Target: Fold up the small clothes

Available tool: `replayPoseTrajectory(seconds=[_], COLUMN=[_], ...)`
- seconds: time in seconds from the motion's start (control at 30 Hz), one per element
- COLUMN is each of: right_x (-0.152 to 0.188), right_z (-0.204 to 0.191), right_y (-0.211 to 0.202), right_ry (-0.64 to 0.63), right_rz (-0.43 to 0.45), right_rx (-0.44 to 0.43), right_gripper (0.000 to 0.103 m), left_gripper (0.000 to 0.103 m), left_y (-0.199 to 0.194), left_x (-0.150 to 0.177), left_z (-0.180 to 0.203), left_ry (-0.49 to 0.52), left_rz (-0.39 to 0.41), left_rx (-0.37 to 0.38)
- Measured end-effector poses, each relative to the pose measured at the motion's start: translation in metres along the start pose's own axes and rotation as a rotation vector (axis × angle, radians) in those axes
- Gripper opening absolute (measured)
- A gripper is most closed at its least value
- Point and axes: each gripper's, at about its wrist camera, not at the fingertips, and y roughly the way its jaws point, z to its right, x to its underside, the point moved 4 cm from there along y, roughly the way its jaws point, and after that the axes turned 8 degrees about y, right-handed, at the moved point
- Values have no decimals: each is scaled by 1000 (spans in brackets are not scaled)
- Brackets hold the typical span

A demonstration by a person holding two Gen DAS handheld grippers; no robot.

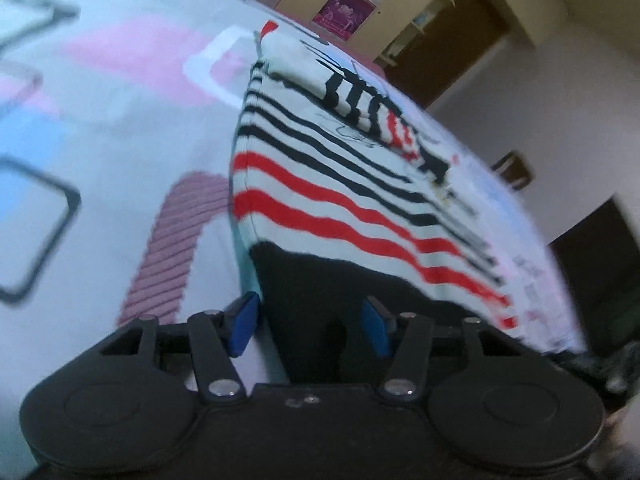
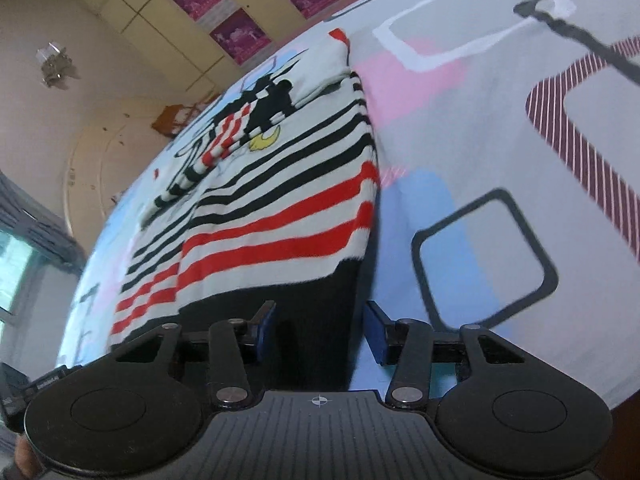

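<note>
A small white garment with black and red stripes and a black hem band (image 1: 332,216) lies flat on a patterned bedsheet (image 1: 120,120). Its sleeves look folded in over the chest print. My left gripper (image 1: 310,324) is open, its blue pads either side of the hem's left corner. In the right wrist view the same garment (image 2: 280,208) lies on the sheet (image 2: 500,140). My right gripper (image 2: 320,328) is open, its pads astride the black hem's right corner. I cannot tell whether the pads touch the cloth.
The bed's far edge meets a wall with cupboards and pink posters (image 2: 240,36). A dark doorway (image 1: 444,44) and a small wooden chair (image 2: 176,118) stand beyond the bed. A window (image 2: 16,264) shows at the left.
</note>
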Motion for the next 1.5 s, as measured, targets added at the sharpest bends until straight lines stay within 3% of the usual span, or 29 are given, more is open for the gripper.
replayPoseTrajectory(seconds=[0.13,0.23,0.3,0.4,0.43,0.47,0.6,0.67,0.77,0.87,1.1,1.33,1.5], right_x=[-6,-10,-10,-6,-5,-5,-18,-22,-16,-20,-73,-153,-221], right_z=[5,11,14,18,17,16,10,12,25,21,-28,-73,-103], right_y=[10,13,12,11,12,12,-5,-11,7,-2,-20,-5,14], right_ry=[82,132,142,145,144,141,142,102,81,111,20,13,52], right_rz=[-14,-14,-29,-60,-61,-59,27,56,-26,14,124,213,266], right_rx=[-68,-114,-124,-145,-149,-149,-215,-204,-101,-155,-215,-270,-299], right_gripper=[47,44,28,17,16,5,4,4,4,4,4,4,4], left_gripper=[54,47,42,38,29,4,6,6,6,5,5,6,6], left_y=[11,20,25,25,27,27,7,7,12,7,-3,14,33], left_x=[-3,-8,-7,-2,-1,-1,-2,5,10,3,-52,-149,-211], left_z=[-6,-7,-7,-6,-5,-5,-3,-7,-19,-13,8,39,40], left_ry=[-70,-110,-117,-134,-131,-124,-110,-85,-155,-153,-150,-115,-102], left_rz=[7,11,5,8,5,1,90,70,64,87,205,312,357], left_rx=[98,147,167,185,178,158,131,76,82,93,176,272,289])
